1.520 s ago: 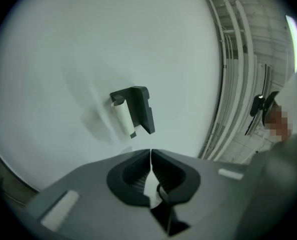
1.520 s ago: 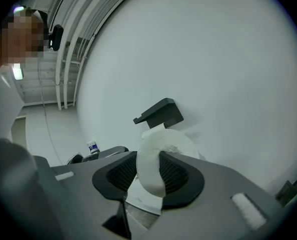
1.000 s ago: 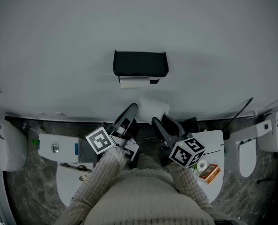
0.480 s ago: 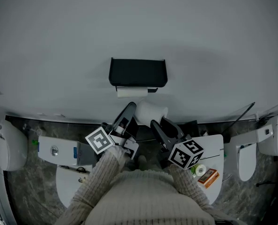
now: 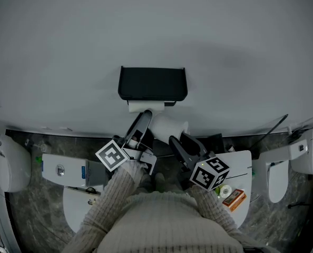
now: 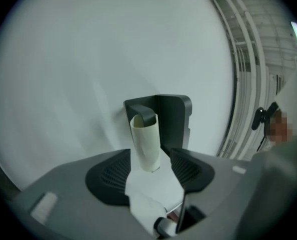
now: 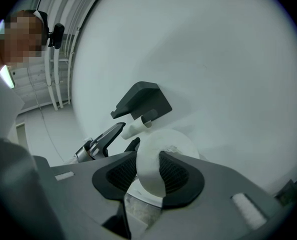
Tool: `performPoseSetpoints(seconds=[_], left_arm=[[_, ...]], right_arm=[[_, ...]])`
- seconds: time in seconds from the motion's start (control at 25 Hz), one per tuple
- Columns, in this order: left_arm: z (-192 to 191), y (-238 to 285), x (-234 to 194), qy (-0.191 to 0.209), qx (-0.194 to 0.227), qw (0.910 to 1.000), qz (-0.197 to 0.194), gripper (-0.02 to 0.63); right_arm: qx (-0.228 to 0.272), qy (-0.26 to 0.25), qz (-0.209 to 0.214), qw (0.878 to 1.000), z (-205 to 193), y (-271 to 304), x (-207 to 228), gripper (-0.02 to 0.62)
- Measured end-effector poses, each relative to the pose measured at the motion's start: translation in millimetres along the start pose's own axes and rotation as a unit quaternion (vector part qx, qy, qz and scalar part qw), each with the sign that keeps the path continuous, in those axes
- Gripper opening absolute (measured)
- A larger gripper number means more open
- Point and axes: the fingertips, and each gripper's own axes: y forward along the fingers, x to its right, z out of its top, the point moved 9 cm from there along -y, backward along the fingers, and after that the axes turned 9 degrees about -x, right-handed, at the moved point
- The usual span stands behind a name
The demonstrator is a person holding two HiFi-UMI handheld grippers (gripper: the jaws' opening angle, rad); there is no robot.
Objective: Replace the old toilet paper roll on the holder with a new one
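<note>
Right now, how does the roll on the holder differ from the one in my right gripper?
The old roll on the holder is a thin, nearly bare tube; the new roll in the right gripper is fat and full. The old roll sits on the holder's arm; the new roll is clamped between the gripper's pads. Both are pale paper cylinders.

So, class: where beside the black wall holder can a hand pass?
Bare grey wall left, right and above the black holder. Crowded below: left gripper, jaws opening around the cardboard tube, right gripper gripping the full white roll.
</note>
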Motion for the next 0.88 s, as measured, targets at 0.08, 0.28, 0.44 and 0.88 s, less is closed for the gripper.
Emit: performPoseSetpoints(seconds=[0.08,0.28,0.44,0.88], left_arm=[[4,3,-2,-0.001,0.013,0.9999,0.003,0.254],[6,9,-9,-0.021,0.027,0.9993,0.014,0.275],[8,14,-13,-0.018,0.028,0.9994,0.012,0.274],[14,22,-8,0.005,0.025,0.9996,-0.012,0.178]], right_arm=[[-0.003,0.001,0.001,1.0,0,2,2,0.138],[-0.006,0.004,-0.002,1.0,2,4,7,0.138],[-0.006,0.008,-0.001,1.0,4,6,12,0.138],[-0.004,0.008,-0.005,1.0,9,9,19,0.138]])
